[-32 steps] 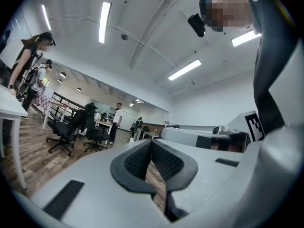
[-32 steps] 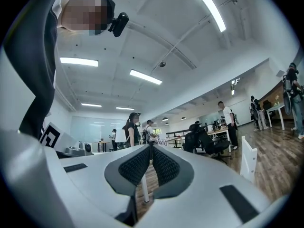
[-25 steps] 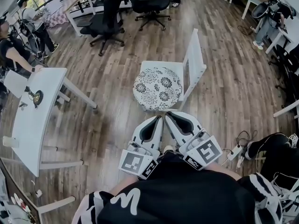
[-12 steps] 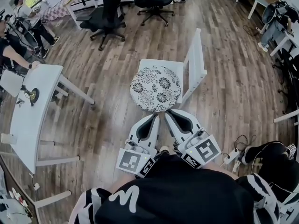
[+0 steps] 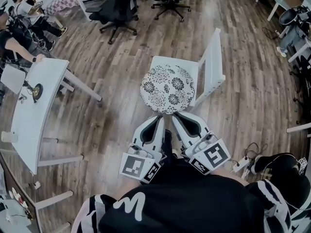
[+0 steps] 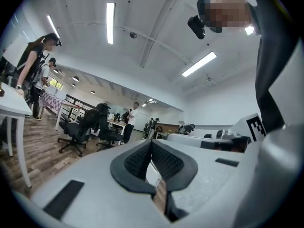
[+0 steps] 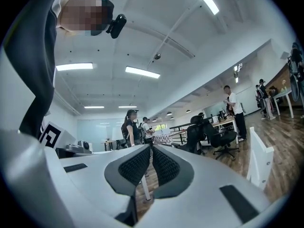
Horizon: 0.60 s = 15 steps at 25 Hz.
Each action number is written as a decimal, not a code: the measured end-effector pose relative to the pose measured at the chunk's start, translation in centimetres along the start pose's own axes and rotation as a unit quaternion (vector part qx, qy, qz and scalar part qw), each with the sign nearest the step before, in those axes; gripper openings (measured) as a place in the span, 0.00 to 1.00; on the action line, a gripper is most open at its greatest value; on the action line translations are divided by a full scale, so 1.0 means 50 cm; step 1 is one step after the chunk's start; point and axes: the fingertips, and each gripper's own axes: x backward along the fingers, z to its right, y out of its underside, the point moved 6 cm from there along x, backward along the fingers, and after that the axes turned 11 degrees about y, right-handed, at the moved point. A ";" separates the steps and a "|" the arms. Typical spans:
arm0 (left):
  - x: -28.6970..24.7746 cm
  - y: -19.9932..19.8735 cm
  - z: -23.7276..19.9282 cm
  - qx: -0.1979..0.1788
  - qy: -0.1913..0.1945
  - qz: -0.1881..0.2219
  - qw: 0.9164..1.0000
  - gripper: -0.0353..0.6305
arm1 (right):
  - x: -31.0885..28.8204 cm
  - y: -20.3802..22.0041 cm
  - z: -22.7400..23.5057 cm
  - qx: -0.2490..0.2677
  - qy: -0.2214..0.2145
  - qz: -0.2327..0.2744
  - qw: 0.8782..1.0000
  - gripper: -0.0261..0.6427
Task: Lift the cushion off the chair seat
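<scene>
- Closed pad to pad at the left gripper (image 6: 152, 145), with nothing between the jaws; likewise at the right gripper (image 7: 151, 152), shut and empty.
- In the head view, held side by side at lower centre, tips angled toward each other, just short of the cushion (image 5: 167, 89) and not touching it.
- Round and flower-patterned, lying flat on the seat of the white chair (image 5: 170, 63) at frame centre, near edge overhanging the seat front toward the jaws; not yet lifted.
- Backrest (image 5: 213, 62) standing at the cushion's right; white tabletop (image 5: 36, 101) well apart at the left of the frame.
- Most likely to go wrong first: pushing in with the jaws closed, shoving the cushion back across the seat instead of gripping it.
- Also risky: pinching only the soft rim, so that the cushion folds or slips out on the way up.
- Possibly tied to the seat, though impossible to tell from here; if so, would drag the light chair along.
- Underfoot at lower right, a power strip (image 5: 241, 161) and its cable: a trip hazard on stepping closer.
</scene>
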 end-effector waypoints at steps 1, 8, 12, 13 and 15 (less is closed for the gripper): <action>-0.007 -0.001 -0.008 0.001 0.002 0.001 1.000 0.06 | -0.007 0.000 0.005 0.002 0.003 0.000 1.000 0.08; -0.083 -0.011 -0.097 0.006 0.028 0.000 1.000 0.06 | -0.090 -0.002 0.064 0.011 0.041 -0.001 0.999 0.08; -0.144 -0.030 -0.178 0.009 0.044 0.000 0.999 0.06 | -0.169 0.000 0.106 0.013 0.061 0.000 0.998 0.08; -0.161 -0.038 -0.201 0.007 0.049 0.000 0.999 0.06 | -0.192 -0.001 0.118 0.014 0.066 0.001 0.998 0.08; -0.196 -0.053 -0.247 0.005 0.058 -0.003 0.998 0.06 | -0.241 -0.003 0.142 0.012 0.078 0.002 0.997 0.08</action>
